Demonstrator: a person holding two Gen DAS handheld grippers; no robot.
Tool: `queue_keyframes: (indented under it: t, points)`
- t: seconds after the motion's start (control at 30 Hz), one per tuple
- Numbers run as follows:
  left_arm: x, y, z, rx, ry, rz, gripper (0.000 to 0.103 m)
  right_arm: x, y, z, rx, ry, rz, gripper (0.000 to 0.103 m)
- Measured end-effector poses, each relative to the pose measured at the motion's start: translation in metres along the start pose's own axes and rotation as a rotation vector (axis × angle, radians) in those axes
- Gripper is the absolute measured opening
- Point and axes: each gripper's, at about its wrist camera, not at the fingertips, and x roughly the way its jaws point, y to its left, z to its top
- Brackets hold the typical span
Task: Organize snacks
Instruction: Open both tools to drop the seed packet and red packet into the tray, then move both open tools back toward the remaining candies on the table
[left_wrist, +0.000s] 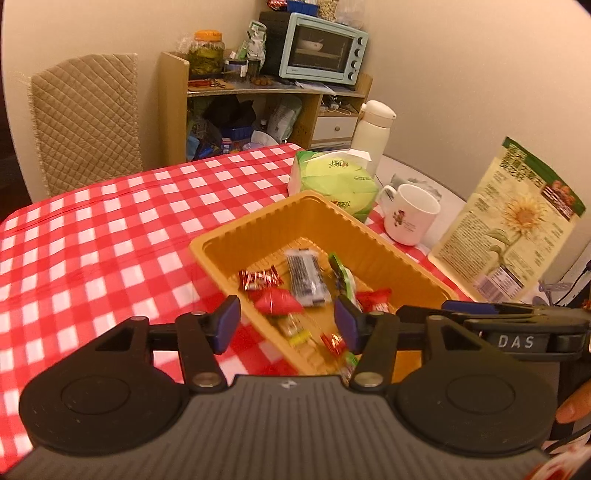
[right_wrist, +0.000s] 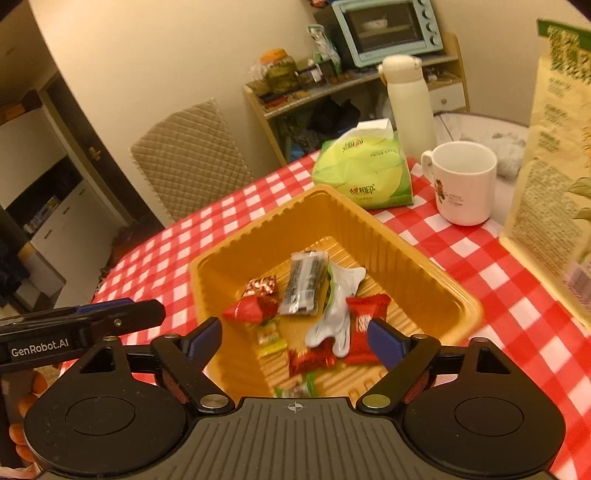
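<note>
**Both grippers spread above the snack tray**

Left wrist view: the left gripper (left_wrist: 287, 322) hung with fingers spread and empty over the near edge of the orange tray (left_wrist: 258, 225), which sat on the checked tablecloth (left_wrist: 92, 240) holding wrapped snacks (left_wrist: 306, 280).

Right wrist view: the right gripper (right_wrist: 295, 341) was likewise spread wide, empty, above the tray's snacks; a white mug (right_wrist: 463, 182) stood beyond.

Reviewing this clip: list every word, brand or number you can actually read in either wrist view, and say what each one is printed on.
"GenRobot.AI": side of the left gripper, seen from the right wrist.
"DAS": side of the right gripper, seen from the left wrist; it may be part of a longer word.
Sunflower bag: dense print, too small and blurred to read.
Green tissue pack: logo unreadable.
Mug and snack wrappers in the orange tray: print blurred.
</note>
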Motion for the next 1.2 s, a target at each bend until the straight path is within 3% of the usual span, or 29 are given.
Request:
queue_keyframes:
  t: [0.23,0.63,1.2]
  points:
    - [-0.056,-0.019,-0.042,-0.027,-0.013,0.019,0.060,-0.053,0.009,-0.036,-0.054,-0.012,0.014,0.090]
    - [-0.141,-0.046,-0.128,-0.099,-0.003,0.076,0.060,-0.120,0.020,-0.104,-0.120,0.030,0.055,0.091]
    - [-0.220,-0.070,-0.220,-0.194,-0.011,0.166,0.060,-0.164,0.047,-0.183,-0.247,0.118,0.139,0.091]
